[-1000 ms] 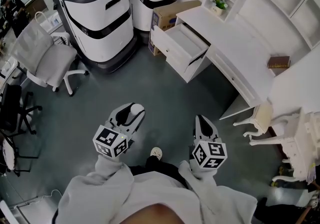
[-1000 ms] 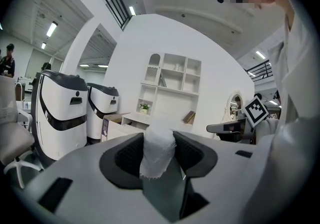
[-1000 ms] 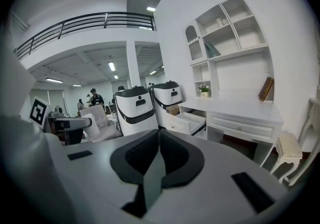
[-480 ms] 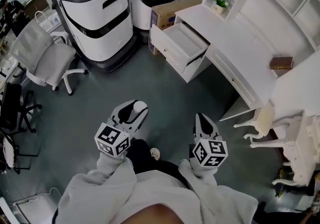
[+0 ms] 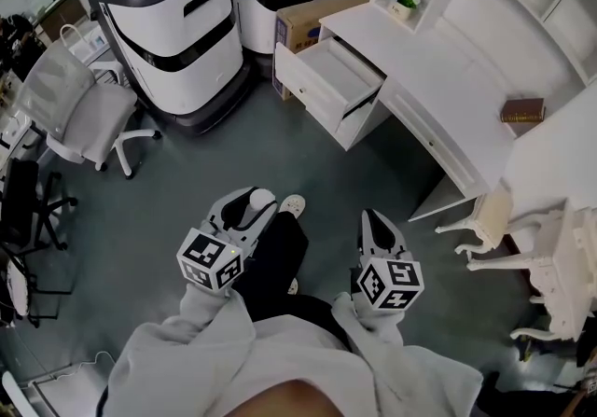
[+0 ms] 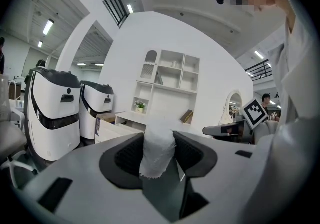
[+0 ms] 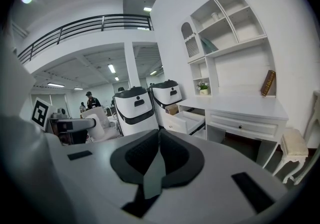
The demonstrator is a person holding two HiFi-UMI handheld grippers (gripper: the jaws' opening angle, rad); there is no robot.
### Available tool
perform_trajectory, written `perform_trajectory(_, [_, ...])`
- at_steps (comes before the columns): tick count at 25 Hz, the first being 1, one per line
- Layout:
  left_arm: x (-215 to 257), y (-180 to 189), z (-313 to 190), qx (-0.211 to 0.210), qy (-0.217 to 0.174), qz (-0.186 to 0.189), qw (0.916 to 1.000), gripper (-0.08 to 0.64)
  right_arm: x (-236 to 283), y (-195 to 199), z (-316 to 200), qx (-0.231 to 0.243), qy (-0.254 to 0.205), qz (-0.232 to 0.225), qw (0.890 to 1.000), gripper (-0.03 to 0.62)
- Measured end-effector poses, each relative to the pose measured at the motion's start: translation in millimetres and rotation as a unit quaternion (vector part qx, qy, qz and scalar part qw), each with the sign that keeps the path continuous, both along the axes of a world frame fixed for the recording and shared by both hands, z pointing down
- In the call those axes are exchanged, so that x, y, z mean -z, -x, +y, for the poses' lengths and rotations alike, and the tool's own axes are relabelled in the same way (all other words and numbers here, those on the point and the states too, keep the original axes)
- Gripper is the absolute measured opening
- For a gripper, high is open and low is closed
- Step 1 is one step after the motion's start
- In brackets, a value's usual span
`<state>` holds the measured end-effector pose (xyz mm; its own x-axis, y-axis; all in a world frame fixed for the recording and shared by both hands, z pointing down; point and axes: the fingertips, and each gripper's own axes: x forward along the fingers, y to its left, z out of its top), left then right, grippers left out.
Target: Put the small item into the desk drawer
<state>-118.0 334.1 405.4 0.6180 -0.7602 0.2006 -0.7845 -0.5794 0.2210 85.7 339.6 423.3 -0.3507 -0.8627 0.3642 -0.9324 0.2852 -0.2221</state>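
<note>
Fingers [image 6: 125, 154] of the left gripper [image 5: 247, 207] pinch a white, crumpled wad [image 6: 158, 145], standing on end between them, well short of the open desk drawer [image 5: 338, 77], which lies ahead and to the right. The right gripper [image 5: 377, 230], fingers pressed together and empty, is about as far from the drawer.

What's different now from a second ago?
The person's shoe has swung forward between the grippers, a step toward the open drawer. Nothing was grabbed or dropped: the left gripper stays clamped on the small white item, and the right gripper stays shut and empty.
</note>
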Motion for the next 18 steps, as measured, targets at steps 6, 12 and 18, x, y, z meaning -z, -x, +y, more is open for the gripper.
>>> perform_trajectory(6, [1.2,-6.7,-21.4,-0.008,-0.001,-0.004,1.0,0.195,-2.3,-3.9,-20.4,-0.002,0.002,-0.004,1.0,0.04])
perform_trajectory(12, [3.9,-9.6,-59.3,-0.01,-0.001,-0.003,0.9999,0.195,1.4,-5.7,-59.2,0.0,0.003,0.001,1.0,0.04])
perform_trajectory(18, [14.0,-13.5,-108.2,-0.013,-0.009,0.0,0.9999,0.195,12.6,-7.2,-107.1,0.002,-0.006,0.004,1.0,0.039])
